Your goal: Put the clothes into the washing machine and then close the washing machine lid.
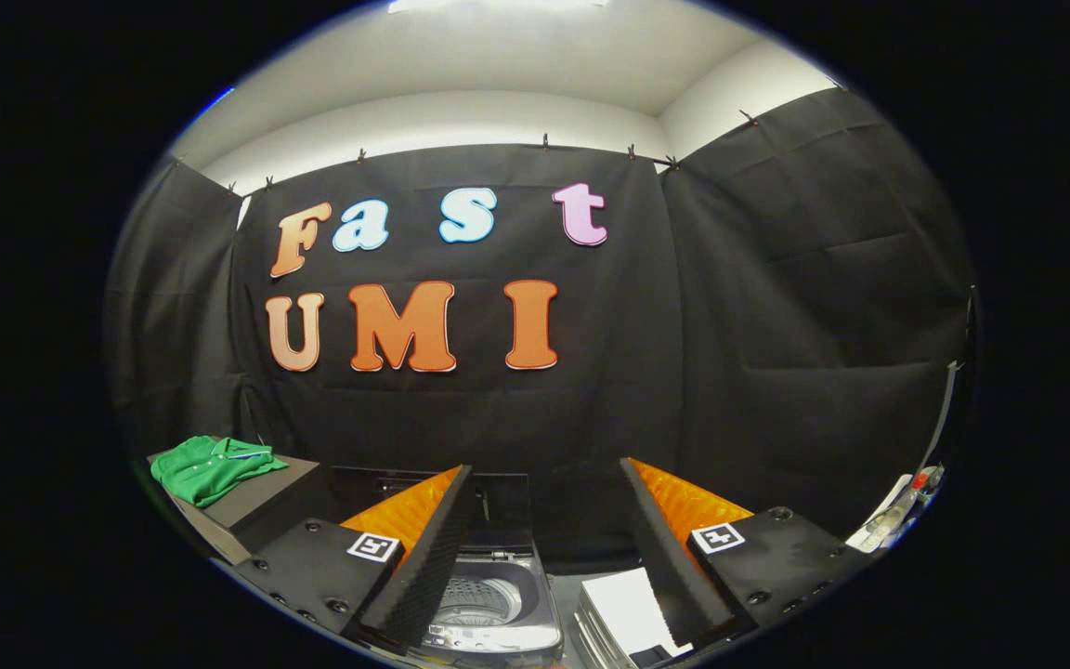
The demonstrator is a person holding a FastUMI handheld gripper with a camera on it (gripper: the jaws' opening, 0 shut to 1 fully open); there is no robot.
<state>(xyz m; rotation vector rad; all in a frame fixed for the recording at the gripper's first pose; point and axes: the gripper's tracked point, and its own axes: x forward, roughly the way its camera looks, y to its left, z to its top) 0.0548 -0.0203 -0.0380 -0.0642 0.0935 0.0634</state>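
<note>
Black-curtained booth, washing machine [489, 604] lid raised.
Fingers [544, 557] apart, empty; green shirt [210, 467] lies left of the machine.

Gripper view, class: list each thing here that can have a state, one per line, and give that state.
washing machine: lid up, drum open and showing.
green shirt: crumpled on the dark box, outside the machine.
hand-held gripper: fingers spread apart, holding nothing, above the machine.
</note>
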